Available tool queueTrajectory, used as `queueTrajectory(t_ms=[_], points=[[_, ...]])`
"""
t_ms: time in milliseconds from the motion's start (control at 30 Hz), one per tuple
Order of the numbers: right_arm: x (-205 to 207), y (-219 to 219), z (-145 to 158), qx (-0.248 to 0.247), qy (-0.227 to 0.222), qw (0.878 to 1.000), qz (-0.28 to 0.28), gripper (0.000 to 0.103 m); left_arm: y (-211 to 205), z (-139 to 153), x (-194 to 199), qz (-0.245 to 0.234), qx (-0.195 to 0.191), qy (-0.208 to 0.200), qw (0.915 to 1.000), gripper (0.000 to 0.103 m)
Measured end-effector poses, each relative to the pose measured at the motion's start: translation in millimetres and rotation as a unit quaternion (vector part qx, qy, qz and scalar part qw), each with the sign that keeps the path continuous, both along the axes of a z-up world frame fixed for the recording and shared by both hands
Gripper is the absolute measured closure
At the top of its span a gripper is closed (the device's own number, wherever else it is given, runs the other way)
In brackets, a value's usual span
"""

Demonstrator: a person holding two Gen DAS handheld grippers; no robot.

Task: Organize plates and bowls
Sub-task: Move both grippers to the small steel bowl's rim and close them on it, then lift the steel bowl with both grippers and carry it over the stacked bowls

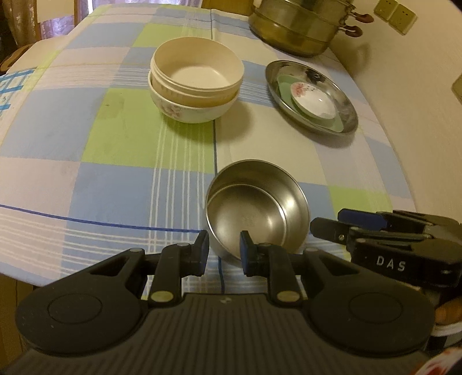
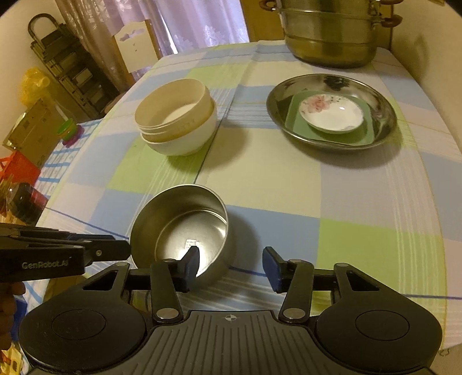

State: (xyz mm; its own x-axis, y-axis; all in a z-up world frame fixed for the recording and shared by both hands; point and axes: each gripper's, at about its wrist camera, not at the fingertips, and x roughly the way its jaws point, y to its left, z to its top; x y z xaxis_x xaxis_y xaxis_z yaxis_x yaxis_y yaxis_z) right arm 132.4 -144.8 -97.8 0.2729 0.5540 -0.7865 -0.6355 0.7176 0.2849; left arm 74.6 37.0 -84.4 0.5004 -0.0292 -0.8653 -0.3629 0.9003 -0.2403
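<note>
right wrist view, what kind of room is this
Probably a home dining area or kitchen corner: a table under a checked tablecloth, a stacked metal steamer pot at its far end, and lace curtains behind a white chair.

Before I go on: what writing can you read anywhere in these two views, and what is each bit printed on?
"DAS": white letters on the side of the right gripper, left wrist view.
"GenRobot.AI": on the side of the left gripper, right wrist view.
Small sticker inside the steel bowl: too small to read.
Markings on the cardboard box beside the table: blurred, unreadable.
</note>
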Motion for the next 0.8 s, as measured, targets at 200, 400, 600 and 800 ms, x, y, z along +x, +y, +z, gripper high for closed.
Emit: queueTrajectory(t_ms=[200, 400, 600, 800], points=[[5.0, 12.0, -8.4, -0.003, 0.003, 1.000, 0.010, 0.061, 3.3, -9.5, 10.2, 0.008, 0.003, 0.009, 0.9999, 0.084], [8.7, 19.8, -15.6, -0.008, 0.002, 1.000, 0.015, 0.069, 2.1, -16.7, 17.1, 0.008, 0.009, 0.015, 0.9998, 0.084], [11.9, 25.3, -19.6, -0.016, -0.002, 1.000, 0.020, 0.078, 0.6, -21.8, 23.8, 0.006, 0.015, 0.020, 0.9997, 0.084], [14.1, 30.7, -22.8, -0.024, -0.005, 0.999, 0.026, 0.086, 0.2, -26.7, 27.7, 0.005, 0.020, 0.027, 0.9994, 0.084]])
